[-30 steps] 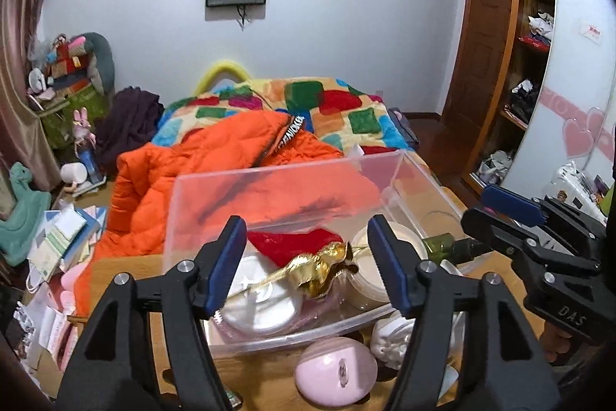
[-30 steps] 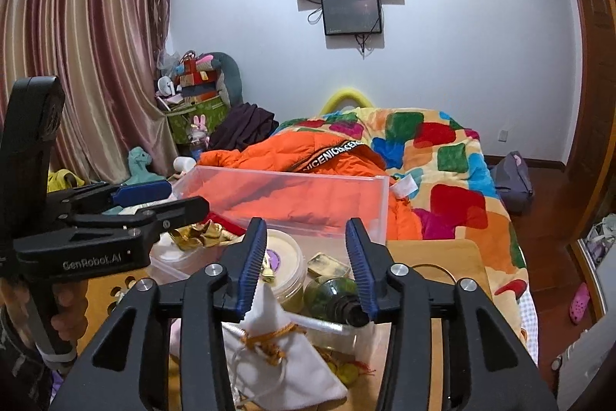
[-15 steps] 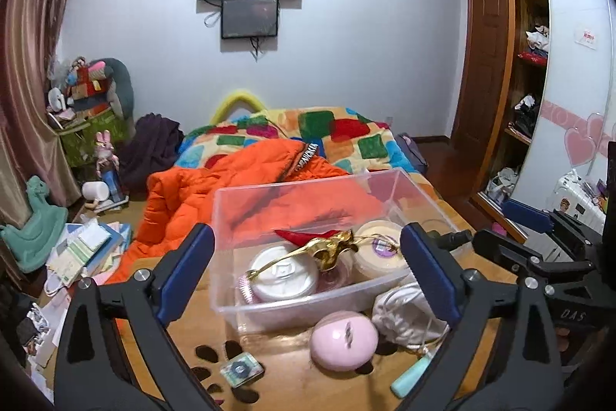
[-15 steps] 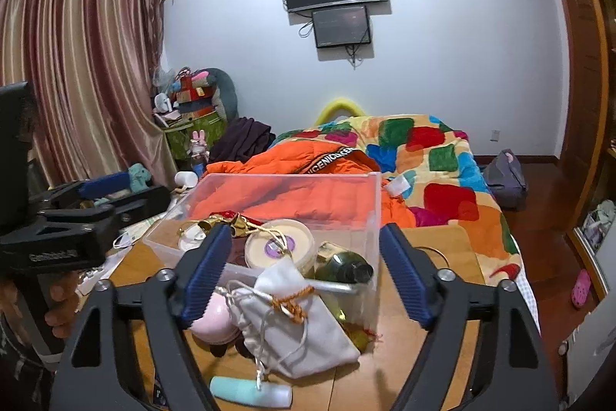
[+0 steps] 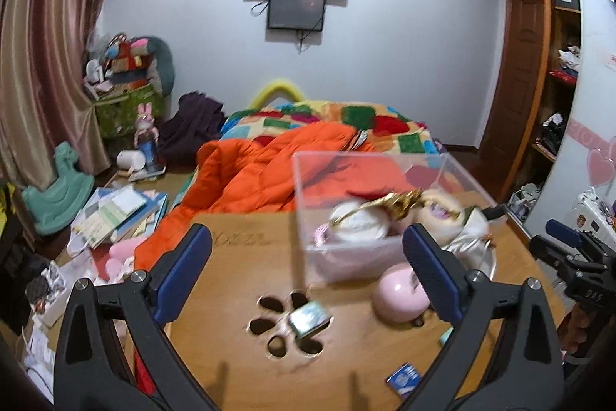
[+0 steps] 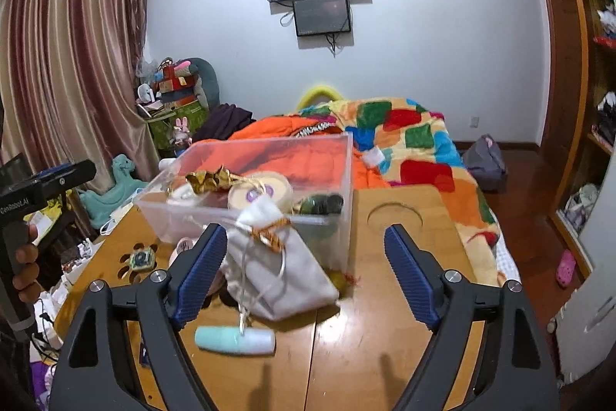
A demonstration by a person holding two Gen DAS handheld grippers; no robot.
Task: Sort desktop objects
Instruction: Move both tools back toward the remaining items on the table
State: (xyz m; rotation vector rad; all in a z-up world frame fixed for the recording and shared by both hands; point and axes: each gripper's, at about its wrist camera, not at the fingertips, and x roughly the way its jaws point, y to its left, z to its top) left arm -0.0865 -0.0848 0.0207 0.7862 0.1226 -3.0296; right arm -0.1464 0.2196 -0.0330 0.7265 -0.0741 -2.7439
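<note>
A clear plastic box (image 5: 385, 203) (image 6: 269, 187) stands on the wooden table (image 5: 238, 280) and holds round tins, a gold ribbon and a dark green bottle (image 6: 321, 205). In front of it lie a pink round case (image 5: 400, 295), a white drawstring pouch (image 6: 277, 268), a mint tube (image 6: 235, 339), a small square gadget (image 5: 310, 318) and a small blue card (image 5: 404, 377). My left gripper (image 5: 308, 276) is open and empty, above the table left of the box. My right gripper (image 6: 304, 272) is open and empty, over the pouch.
A bed with an orange jacket (image 5: 269, 172) and patchwork quilt (image 6: 408, 137) lies behind the table. The table has a flower-shaped cutout (image 5: 287, 328) and a round hole (image 6: 394, 218). Books and toys cover the floor at left (image 5: 111, 214). Wardrobe shelves stand at right (image 5: 558, 103).
Both grippers have opened wide and pulled back and up from the box. The left view has swung left, so the box now sits to its right.
</note>
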